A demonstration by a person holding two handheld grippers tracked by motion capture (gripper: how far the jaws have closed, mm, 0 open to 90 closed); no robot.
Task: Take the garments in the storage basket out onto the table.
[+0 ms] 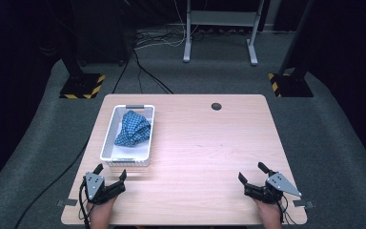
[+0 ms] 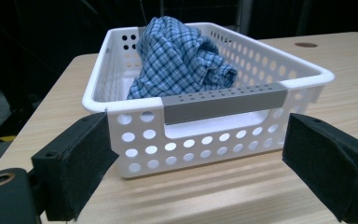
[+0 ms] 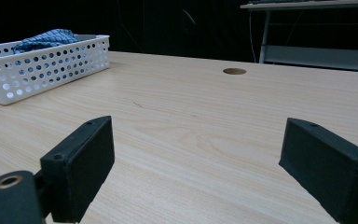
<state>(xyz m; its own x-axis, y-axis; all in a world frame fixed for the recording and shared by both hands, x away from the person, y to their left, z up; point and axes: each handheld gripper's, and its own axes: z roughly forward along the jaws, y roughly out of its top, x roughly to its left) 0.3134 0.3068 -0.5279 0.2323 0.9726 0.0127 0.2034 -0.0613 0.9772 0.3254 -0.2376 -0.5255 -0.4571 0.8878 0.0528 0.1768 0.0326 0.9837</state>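
Note:
A white perforated basket (image 1: 108,137) with grey handles stands on the left half of the wooden table (image 1: 205,143). A crumpled blue checked cloth (image 1: 132,129) lies inside it. My left gripper (image 1: 110,172) rests open at the table's front left, just short of the basket's near end. In the left gripper view the basket (image 2: 140,144) and its grey handle (image 2: 223,102) sit right beyond the spread jaws, with the cloth (image 2: 182,60) heaped inside. My right gripper (image 1: 252,172) is open at the front right, over bare wood. The basket (image 3: 37,65) is far off to its left.
A round cable hole (image 1: 216,106) sits near the table's far edge. Beyond the table are grey carpet, black cables, a white desk frame (image 1: 219,28) and two black stands with yellow-black striped bases (image 1: 82,86).

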